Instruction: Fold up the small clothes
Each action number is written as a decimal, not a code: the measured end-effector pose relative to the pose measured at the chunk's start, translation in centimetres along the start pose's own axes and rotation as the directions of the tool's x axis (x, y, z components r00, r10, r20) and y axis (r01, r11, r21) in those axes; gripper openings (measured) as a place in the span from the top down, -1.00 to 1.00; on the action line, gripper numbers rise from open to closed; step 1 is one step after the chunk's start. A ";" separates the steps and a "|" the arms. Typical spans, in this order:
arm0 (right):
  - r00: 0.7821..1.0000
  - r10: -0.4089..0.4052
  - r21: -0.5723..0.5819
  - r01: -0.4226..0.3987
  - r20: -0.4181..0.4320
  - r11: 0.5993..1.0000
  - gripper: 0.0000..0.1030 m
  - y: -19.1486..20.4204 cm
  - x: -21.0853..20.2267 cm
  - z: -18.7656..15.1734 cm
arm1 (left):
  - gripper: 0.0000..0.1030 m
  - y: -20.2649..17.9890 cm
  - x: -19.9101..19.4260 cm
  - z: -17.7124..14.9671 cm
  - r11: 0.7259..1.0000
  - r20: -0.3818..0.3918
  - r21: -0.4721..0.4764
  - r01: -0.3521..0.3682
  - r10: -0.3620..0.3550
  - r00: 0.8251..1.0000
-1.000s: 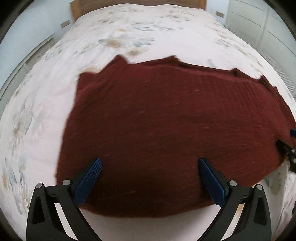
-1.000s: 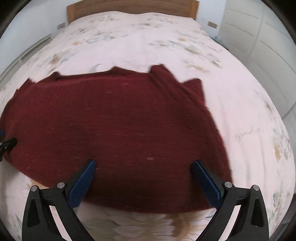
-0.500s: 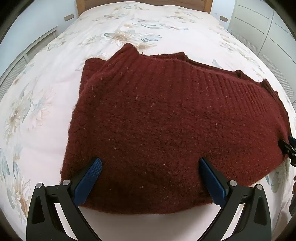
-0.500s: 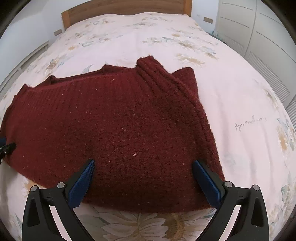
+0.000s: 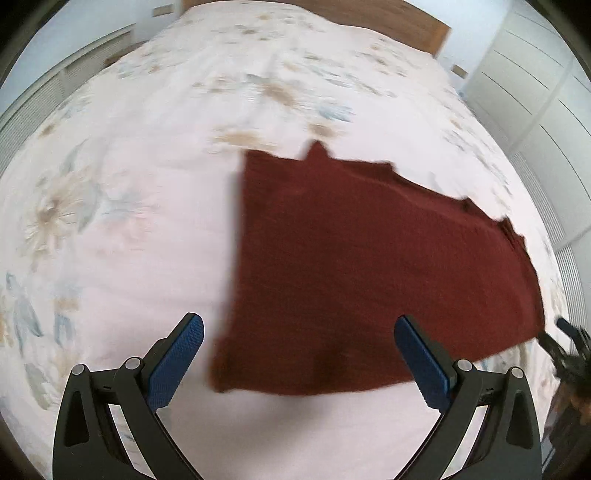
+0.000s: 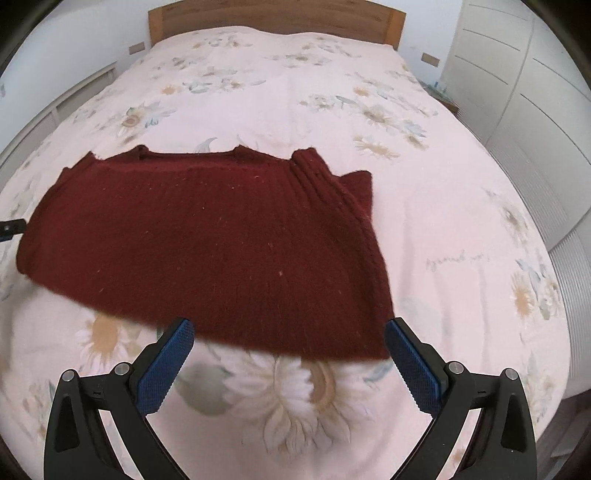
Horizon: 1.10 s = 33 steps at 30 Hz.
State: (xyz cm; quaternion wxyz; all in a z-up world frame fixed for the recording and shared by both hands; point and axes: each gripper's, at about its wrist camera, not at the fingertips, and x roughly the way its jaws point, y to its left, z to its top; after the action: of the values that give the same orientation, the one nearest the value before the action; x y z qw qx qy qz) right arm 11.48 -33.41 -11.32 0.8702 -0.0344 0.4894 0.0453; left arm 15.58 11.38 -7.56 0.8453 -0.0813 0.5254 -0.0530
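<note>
A dark red knitted sweater point(image 5: 369, 266) lies folded flat on the bed; it also shows in the right wrist view point(image 6: 207, 240). My left gripper point(image 5: 299, 358) is open and empty, above the sweater's near left corner. My right gripper point(image 6: 288, 362) is open and empty, just short of the sweater's near edge, towards its right end. The tip of the right gripper shows at the right edge of the left wrist view point(image 5: 569, 343), and the left one shows at the left edge of the right wrist view point(image 6: 11, 227).
The bed point(image 6: 443, 206) has a pale floral cover. A wooden headboard point(image 6: 277, 14) stands at the far end. White wardrobe doors point(image 6: 535, 85) run along the right side. A low white radiator or shelf point(image 5: 55, 88) lines the left wall.
Both grippers have drawn back from the sweater. The left one has also shifted left, so the sweater's left edge now sits between its fingers. The sweater lies still.
</note>
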 end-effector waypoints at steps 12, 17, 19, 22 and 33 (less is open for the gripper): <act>0.999 -0.011 0.080 0.015 -0.049 0.997 -0.99 -2.9 -0.5 -1.9 | -0.99 2.3 6.6 0.2 1.000 -0.170 -0.029 0.007 -0.012 0.985; 0.999 0.001 0.100 0.004 -0.052 0.995 -0.99 -2.9 -0.3 -2.1 | -0.89 2.6 6.8 0.0 0.999 -0.180 -0.027 0.035 -0.039 0.983; 0.999 0.003 0.104 0.002 -0.051 0.995 -0.99 -2.9 -0.3 -2.1 | -0.33 3.2 6.8 0.0 0.995 -0.193 -0.031 0.095 -0.100 0.976; 0.999 0.008 0.110 -0.003 -0.045 0.994 -0.99 -3.2 -0.4 -2.0 | 0.42 2.5 6.2 0.2 0.980 -0.201 -0.035 0.194 -0.197 0.960; 1.000 0.017 0.180 -0.021 0.019 0.983 -0.99 -6.5 -1.9 -0.8 | 0.50 -3.7 -1.8 3.3 0.962 -0.101 0.080 0.261 -0.253 0.962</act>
State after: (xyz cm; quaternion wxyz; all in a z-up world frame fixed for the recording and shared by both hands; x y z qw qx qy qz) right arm 10.58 -40.04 -9.98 0.8736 0.0495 0.4840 0.0095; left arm 17.75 8.34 -3.80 0.8097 -0.1070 0.5448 -0.1903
